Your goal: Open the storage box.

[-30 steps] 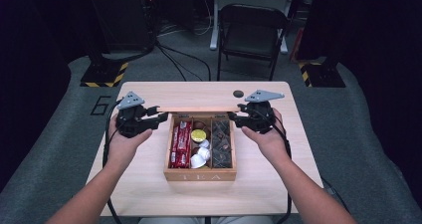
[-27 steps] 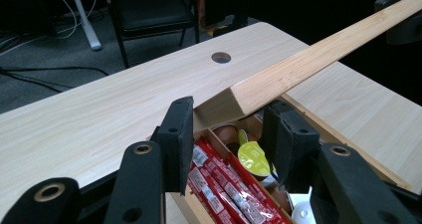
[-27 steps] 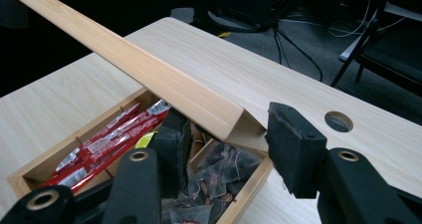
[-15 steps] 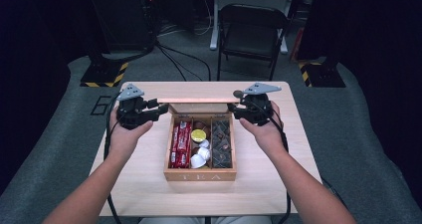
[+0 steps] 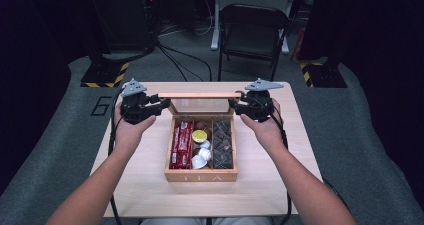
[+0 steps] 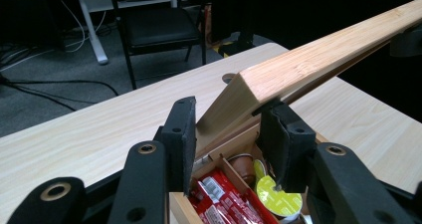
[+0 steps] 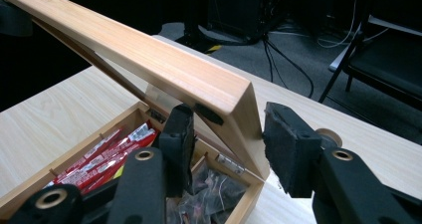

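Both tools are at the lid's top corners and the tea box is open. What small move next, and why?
Probably ease the lid a little further back. It stands raised over the tea box, and the left tool and right tool each bracket a corner of it. The left tool's jaws have just been closing on the corner between them. The hinge sits at the rear, so tipping back together should rest it open.

Lid (image 5: 200,95) stands raised behind the box (image 5: 201,175).

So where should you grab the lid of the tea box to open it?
Grip the raised lid by its two short side edges, one hand-held gripper from each side. Its front rail is long and its middle is glass, so the thin wooden ends fit between jaws best, as both seem to do now.
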A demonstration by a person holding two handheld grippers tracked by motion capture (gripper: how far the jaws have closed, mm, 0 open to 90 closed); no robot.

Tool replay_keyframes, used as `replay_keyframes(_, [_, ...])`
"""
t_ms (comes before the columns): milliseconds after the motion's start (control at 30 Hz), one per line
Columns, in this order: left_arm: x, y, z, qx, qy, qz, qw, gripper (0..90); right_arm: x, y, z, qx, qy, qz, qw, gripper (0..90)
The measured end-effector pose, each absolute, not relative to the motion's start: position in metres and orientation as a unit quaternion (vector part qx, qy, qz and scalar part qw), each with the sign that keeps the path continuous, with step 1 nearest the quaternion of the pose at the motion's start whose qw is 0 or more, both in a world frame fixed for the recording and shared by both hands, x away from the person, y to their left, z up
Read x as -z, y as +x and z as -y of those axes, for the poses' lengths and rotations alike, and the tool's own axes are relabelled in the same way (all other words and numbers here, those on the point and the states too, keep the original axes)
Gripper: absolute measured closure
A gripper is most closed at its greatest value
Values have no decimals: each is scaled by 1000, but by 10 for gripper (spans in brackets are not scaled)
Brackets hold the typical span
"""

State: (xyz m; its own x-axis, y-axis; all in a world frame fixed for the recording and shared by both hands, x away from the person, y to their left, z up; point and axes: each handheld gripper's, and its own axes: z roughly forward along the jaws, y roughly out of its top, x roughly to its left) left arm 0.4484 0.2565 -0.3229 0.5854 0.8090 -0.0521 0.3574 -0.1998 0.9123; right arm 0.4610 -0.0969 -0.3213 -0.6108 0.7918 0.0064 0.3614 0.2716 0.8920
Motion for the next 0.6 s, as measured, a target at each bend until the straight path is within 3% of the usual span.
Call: replay_keyframes(600, [316,470,-257,-229,735,-399,498,601,340,489,93,-459,390,-767,220,499])
